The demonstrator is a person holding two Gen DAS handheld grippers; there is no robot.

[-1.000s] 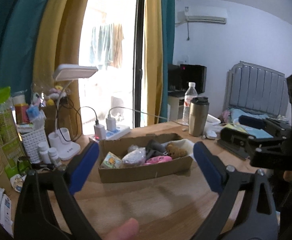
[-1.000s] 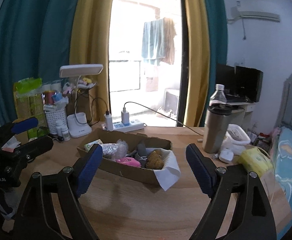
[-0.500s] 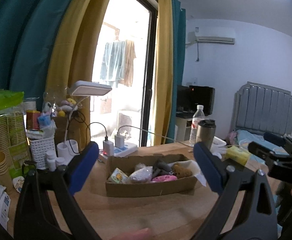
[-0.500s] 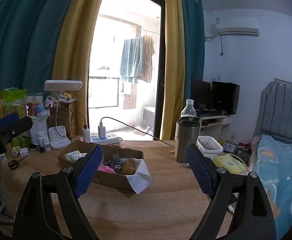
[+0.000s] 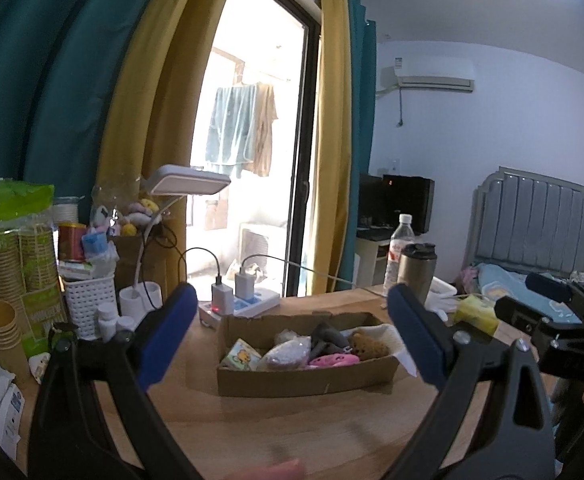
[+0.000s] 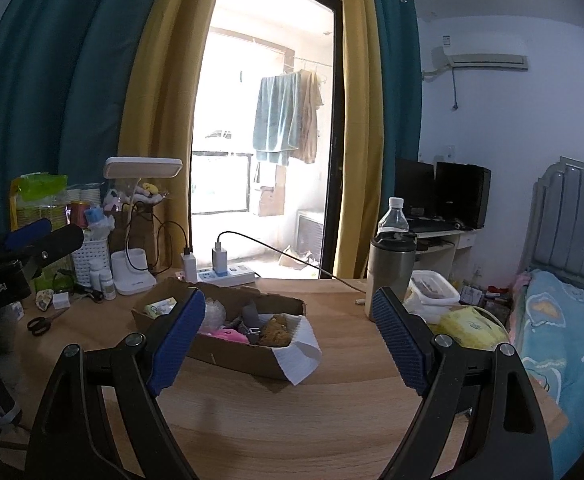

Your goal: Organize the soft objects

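Cardboard box point(image 5: 303, 376) of soft objects on the wooden surface point(image 6: 292, 420), holding a pink toy point(image 5: 333, 359), brown plush point(image 6: 278, 328), grey piece point(image 5: 327, 336) and white cloth point(image 6: 297, 354). Left gripper point(image 5: 288, 336) with fingers point(image 5: 164, 336) spread wide, empty, short of the box. Right gripper point(image 6: 288, 344) likewise wide open, holding nothing, box between and beyond its fingers point(image 6: 397, 340).

Matt cardboard box point(image 5: 303, 380), wood-grain table point(image 5: 292, 428)

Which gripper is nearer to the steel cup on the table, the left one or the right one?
The right gripper: the steel cup stands just behind its right jaw. The left gripper faces the cardboard box, and the cup lies farther back on the right.
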